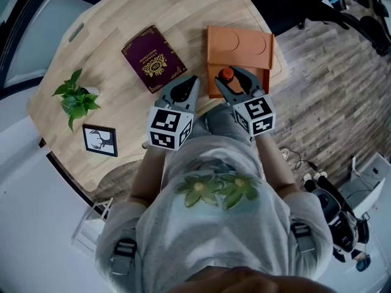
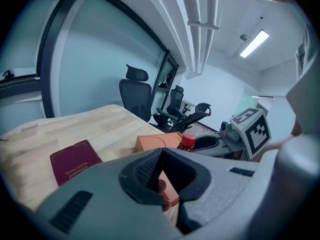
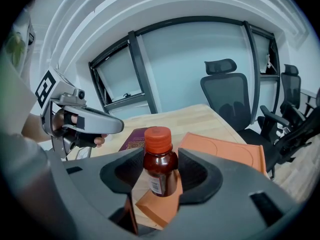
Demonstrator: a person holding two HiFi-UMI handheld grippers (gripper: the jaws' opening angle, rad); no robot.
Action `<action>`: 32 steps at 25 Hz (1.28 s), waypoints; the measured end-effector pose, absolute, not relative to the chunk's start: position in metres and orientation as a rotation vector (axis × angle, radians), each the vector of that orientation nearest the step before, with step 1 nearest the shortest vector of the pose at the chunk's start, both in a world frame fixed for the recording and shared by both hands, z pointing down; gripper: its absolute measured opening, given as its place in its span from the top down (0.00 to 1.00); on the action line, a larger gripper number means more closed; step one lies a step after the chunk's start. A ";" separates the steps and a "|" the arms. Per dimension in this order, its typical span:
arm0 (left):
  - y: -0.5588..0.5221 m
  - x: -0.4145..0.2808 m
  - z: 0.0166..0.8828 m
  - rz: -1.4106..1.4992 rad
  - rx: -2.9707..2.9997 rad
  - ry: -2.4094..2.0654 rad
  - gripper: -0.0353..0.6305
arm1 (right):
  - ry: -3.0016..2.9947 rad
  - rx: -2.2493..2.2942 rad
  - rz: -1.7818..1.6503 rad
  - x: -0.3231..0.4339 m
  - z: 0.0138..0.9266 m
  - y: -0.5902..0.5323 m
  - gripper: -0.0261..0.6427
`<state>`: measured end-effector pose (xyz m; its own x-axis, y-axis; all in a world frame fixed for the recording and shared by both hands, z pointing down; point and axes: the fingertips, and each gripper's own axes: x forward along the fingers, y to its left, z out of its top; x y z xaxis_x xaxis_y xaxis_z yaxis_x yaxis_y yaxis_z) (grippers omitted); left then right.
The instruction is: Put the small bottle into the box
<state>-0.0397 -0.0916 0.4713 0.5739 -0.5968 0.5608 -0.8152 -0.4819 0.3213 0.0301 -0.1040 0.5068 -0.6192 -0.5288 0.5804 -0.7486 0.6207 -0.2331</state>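
On a pale wooden desk (image 1: 122,17) beside a glass wall (image 3: 190,64): small bottle (image 3: 160,166) held over the box (image 1: 238,44).
Seen from the person: plank floor (image 1: 330,72) at 2 o'clock; maroon book (image 1: 153,58) at 11 o'clock; potted plant (image 1: 76,99) and framed picture (image 1: 99,140) at 10 o'clock; orange box at 1 o'clock. Black office chairs (image 3: 232,91) stand past the desk's far edge. The box's near half is covered by the right hand-held gripper (image 1: 229,73), so contact between bottle and box cannot be told. Its jaws are clamped on the upright, brown, orange-capped bottle. The left hand-held gripper (image 1: 190,84) hovers just beside at 9 o'clock, jaws together, nothing between them.
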 end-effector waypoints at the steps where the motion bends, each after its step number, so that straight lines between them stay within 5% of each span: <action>1: -0.091 -0.040 0.472 0.511 2.242 -1.123 0.94 | -2.383 1.007 0.642 0.030 0.508 -0.104 0.64; 32: -0.085 -0.040 0.481 0.538 2.214 -1.112 0.94 | -2.338 0.965 0.642 0.025 0.546 -0.104 0.64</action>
